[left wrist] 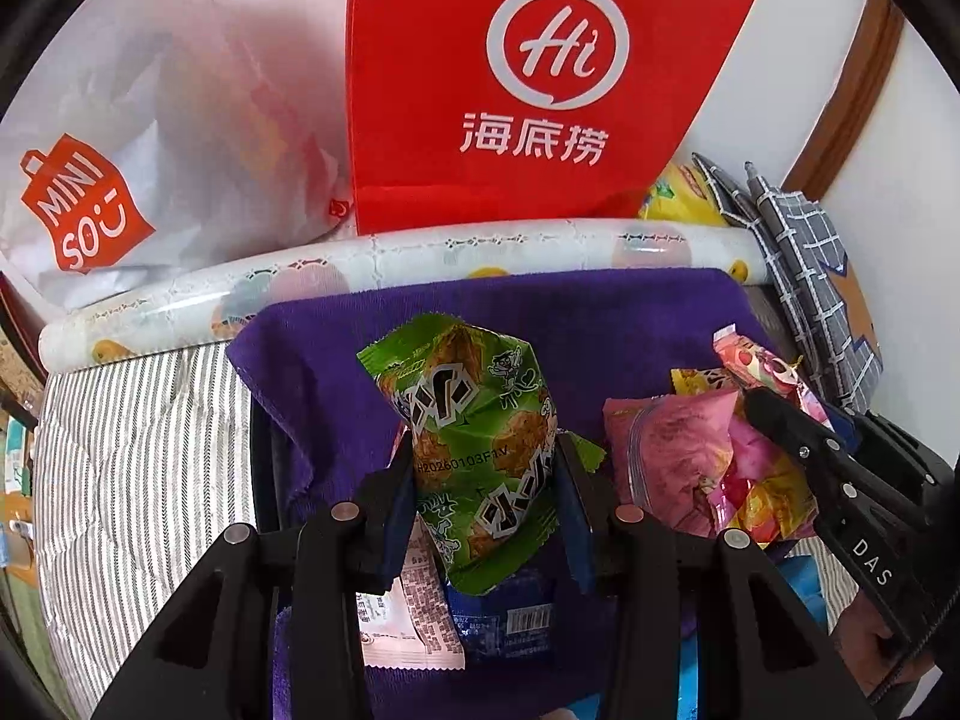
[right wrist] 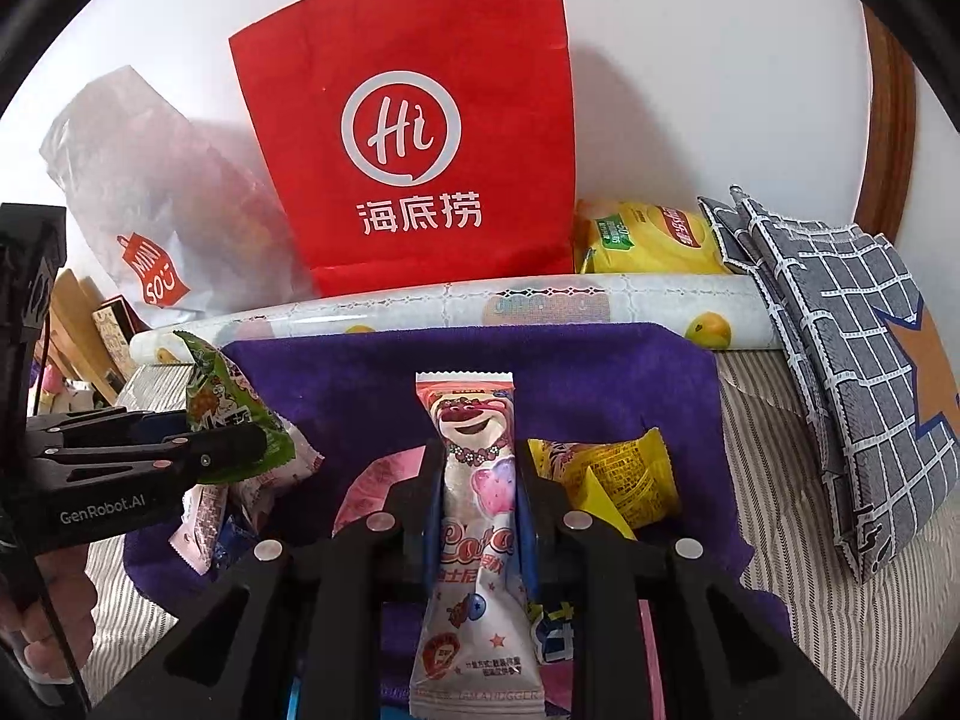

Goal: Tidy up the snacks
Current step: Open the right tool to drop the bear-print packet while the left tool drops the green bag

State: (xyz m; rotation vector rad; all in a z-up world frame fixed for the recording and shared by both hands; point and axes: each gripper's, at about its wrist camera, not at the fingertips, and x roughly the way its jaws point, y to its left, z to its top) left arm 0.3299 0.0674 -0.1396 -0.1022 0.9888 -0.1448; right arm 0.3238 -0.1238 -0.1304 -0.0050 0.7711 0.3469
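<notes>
My left gripper [left wrist: 486, 468] is shut on a green snack packet [left wrist: 474, 420] and holds it above a purple towel [left wrist: 336, 360]. It also shows at the left of the right wrist view [right wrist: 252, 450], with the green packet [right wrist: 228, 414]. My right gripper [right wrist: 474, 480] is shut on a long pink-and-white bear-print snack packet [right wrist: 474, 516], held upright over the towel [right wrist: 576, 384]. It shows at the right of the left wrist view [left wrist: 756, 402]. Loose snacks lie on the towel: a pink packet [left wrist: 666, 456], a yellow packet [right wrist: 612, 480], white and blue packets [left wrist: 474, 612].
A red Haidilao paper bag [right wrist: 420, 120] stands at the back against the wall, with a white Miniso plastic bag [right wrist: 144, 204] to its left. A rolled patterned mat [right wrist: 480, 306] lies behind the towel. A yellow pack [right wrist: 648, 240] and grey checked cloth [right wrist: 852, 360] are at right.
</notes>
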